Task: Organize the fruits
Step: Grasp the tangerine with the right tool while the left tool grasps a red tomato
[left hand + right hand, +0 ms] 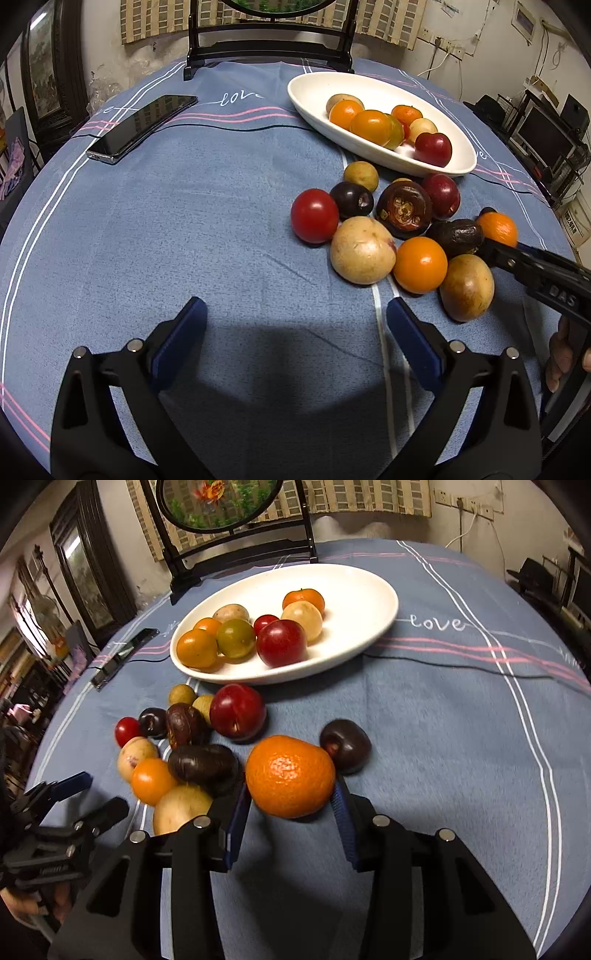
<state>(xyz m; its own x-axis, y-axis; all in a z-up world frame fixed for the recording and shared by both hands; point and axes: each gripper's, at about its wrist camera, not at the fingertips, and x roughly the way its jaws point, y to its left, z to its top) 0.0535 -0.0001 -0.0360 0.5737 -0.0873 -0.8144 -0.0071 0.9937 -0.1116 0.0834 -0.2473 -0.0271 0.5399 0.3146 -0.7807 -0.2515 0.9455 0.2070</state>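
Observation:
A white oval dish point(314, 92) point(369, 587) on the blue tablecloth holds several small fruits. Before it lies a loose pile: a red tomato point(314, 216), a pale yellow fruit point(362, 251), an orange fruit point(420, 264), dark plums and a red plum point(238, 710). My right gripper point(290, 805) is shut on an orange mandarin point(290, 775) point(496, 229), with a blue pad against each side, at the pile's right edge. My left gripper point(295, 325) point(96, 794) stands open over bare cloth short of the pile, with nothing between its fingers.
A dark plum point(345, 746) lies just behind the mandarin. A black phone point(144, 125) rests at the far left of the table. A dark framed stand point(269, 48) rises at the table's back edge. Shelves and cables line the right wall.

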